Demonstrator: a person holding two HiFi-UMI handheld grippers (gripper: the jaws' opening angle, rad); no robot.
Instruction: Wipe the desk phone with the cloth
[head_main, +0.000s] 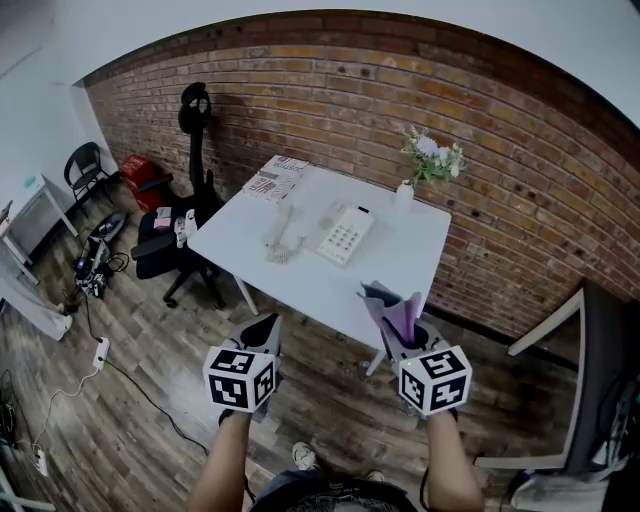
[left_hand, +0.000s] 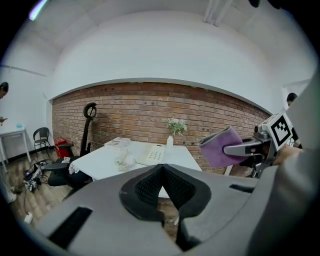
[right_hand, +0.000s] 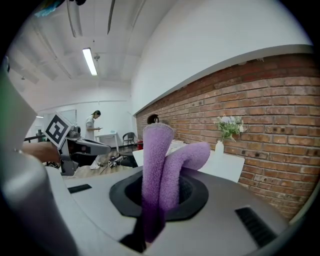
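Grips a folded purple cloth (head_main: 391, 303) upright in the right gripper (head_main: 396, 332); carries the left gripper (head_main: 263, 336) closed and empty. Faces the desk phone (head_main: 346, 236) on the white table (head_main: 405, 275), well ahead and slightly left of the cloth, long axis running toward the brick wall (handset (head_main: 279, 228) lying off beside it). Probably favours the nearer right side. Shows one container, a small vase (head_main: 404, 194) holding flowers, behind the phone.

White table (head_main: 405, 268) stood by brick wall (head_main: 520, 150), w/ flower vase (head_main: 405, 190) at far edge, papers (head_main: 275, 178) on far-left corner; black office chair (head_main: 175, 230) just beside table's left end.
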